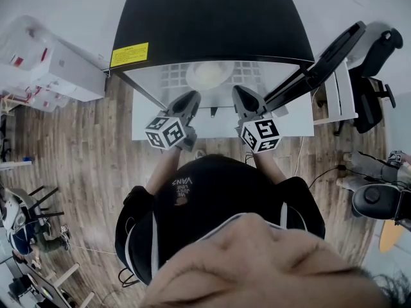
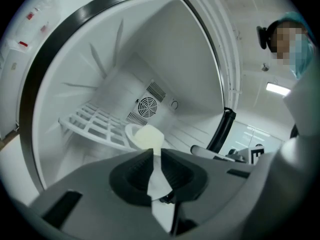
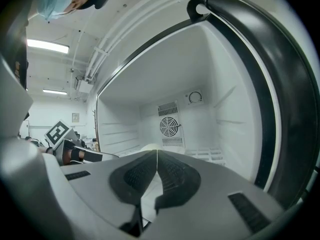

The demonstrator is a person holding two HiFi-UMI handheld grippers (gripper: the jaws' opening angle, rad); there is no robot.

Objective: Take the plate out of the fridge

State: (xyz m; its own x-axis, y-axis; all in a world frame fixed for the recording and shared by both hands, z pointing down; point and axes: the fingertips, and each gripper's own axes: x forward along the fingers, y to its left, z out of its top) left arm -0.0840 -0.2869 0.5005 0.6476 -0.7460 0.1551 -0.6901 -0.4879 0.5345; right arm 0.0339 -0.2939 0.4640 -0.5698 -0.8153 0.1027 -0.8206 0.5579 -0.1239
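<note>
Overhead in the head view, the plate (image 1: 209, 74) lies on the wire shelf (image 1: 171, 76) inside the open fridge (image 1: 205, 18). The left gripper (image 1: 190, 99) sits at seven o'clock of it and the right gripper (image 1: 240, 96) at five, both clear of it. In the left gripper view the jaws meet, holding nothing, with the plate (image 2: 145, 135) at twelve o'clock beyond the tips. In the right gripper view the jaws are likewise closed and empty, with the plate's edge (image 3: 147, 147) peeking over at twelve.
</note>
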